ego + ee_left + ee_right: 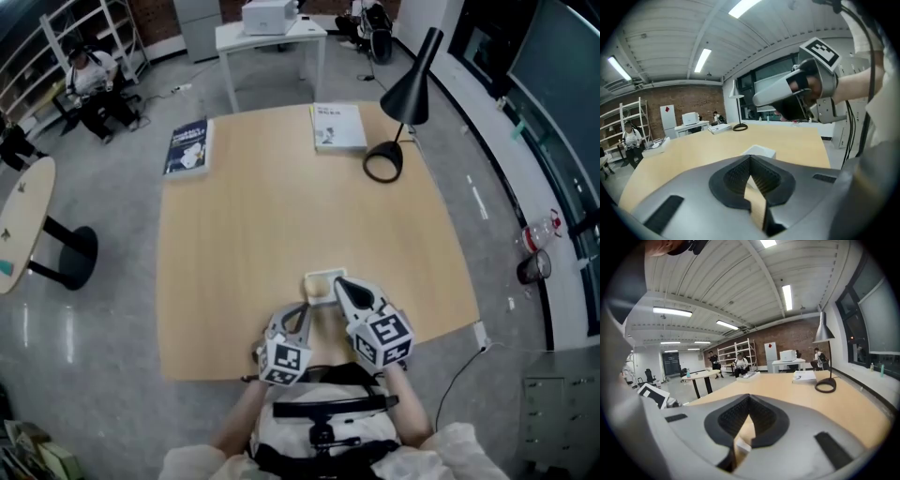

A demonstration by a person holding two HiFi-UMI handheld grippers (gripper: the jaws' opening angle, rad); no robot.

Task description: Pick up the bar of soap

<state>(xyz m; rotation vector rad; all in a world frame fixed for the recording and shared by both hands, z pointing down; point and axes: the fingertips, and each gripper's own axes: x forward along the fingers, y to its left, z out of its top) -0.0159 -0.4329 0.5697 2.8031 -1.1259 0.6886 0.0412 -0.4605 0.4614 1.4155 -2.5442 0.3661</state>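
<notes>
The bar of soap (322,283), a small pale rectangular block, lies on the wooden table (244,234) near its front edge. My left gripper (306,307) hovers just short of the soap's near left corner, jaws together and empty. My right gripper (337,280) is at the soap's right end, its tip over it, jaws together; contact cannot be told. In the left gripper view the soap (759,151) sits just beyond the shut left gripper (750,159), with the right gripper (787,91) above it. The right gripper (749,398) shows nothing gripped.
A black desk lamp (405,94) with a ring base (382,164) stands at the far right. A white book (339,127) and a blue book (189,147) lie along the far edge. A cable (459,384) hangs off the front right corner. A person (89,80) sits far left.
</notes>
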